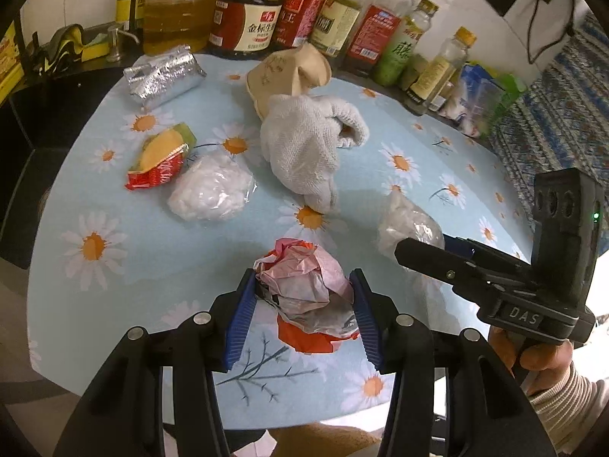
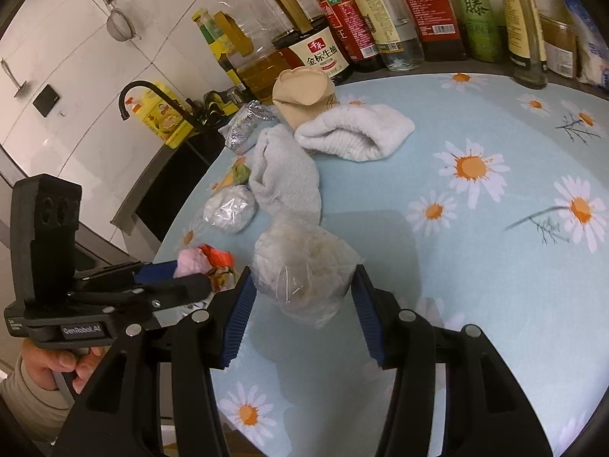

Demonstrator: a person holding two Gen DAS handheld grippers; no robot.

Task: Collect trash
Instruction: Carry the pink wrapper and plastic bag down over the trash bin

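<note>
A kitchen tabletop (image 1: 114,285) under a pale blue daisy-print cloth carries scattered rubbish, with a row of oil and sauce bottles (image 1: 247,19) along its far edge and a black tap (image 2: 133,95) over a sink off to one side.

The left gripper (image 1: 302,293) has its jaws clamped on a crumpled pink, grey and orange wrapper (image 1: 304,289), both blue pads pressing its sides. The right gripper (image 2: 300,289) has its jaws closed on a clear plastic bag stuffed with whitish waste (image 2: 304,266), the pads bearing on its flanks. The two grippers sit side by side near the front edge of the tabletop, each held by a hand (image 2: 49,369) in a ribbed sleeve.

Further back lie a wad of white tissue in clear film (image 1: 211,188), a red and yellow snack packet (image 1: 161,160) touching it, and a silver foil packet (image 1: 163,76) near the bottles. A white knitted cloth (image 1: 304,144) lies bunched in the middle, against a squashed brown paper cup (image 1: 285,72) behind it.
</note>
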